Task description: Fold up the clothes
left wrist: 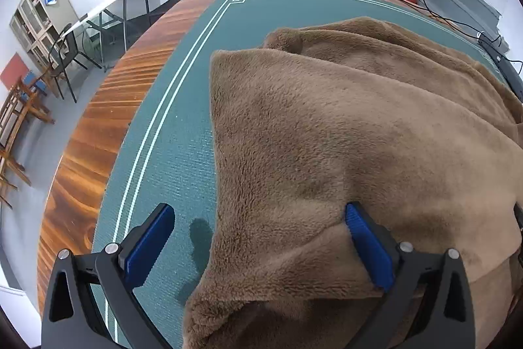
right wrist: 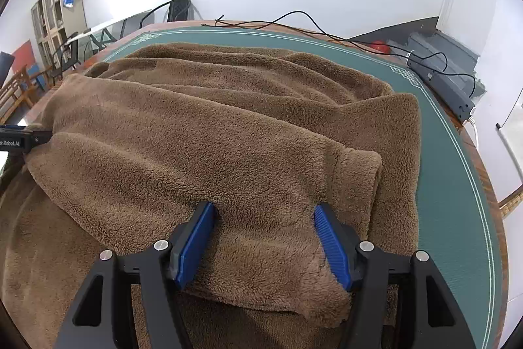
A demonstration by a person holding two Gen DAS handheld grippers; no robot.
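Note:
A brown fleece garment [left wrist: 327,120] lies spread in thick folded layers on a green mat [left wrist: 170,152] that covers a wooden table [left wrist: 98,136]. My left gripper [left wrist: 258,208] stands wide open at the garment's left edge. Its left finger hangs over bare mat and its right finger rests on the fleece. In the right wrist view the garment [right wrist: 212,120] fills the middle. My right gripper [right wrist: 264,207] is open astride a folded top layer near the garment's right side. Fleece lies between its blue pads, which do not pinch it.
Black cables [right wrist: 310,25] and a long dark bar-shaped device [right wrist: 441,84] lie along the table's far and right edge. Chairs [left wrist: 65,54] and a cabinet [left wrist: 36,18] stand beyond the left edge. The left tool's black housing [right wrist: 19,139] shows at the garment's left.

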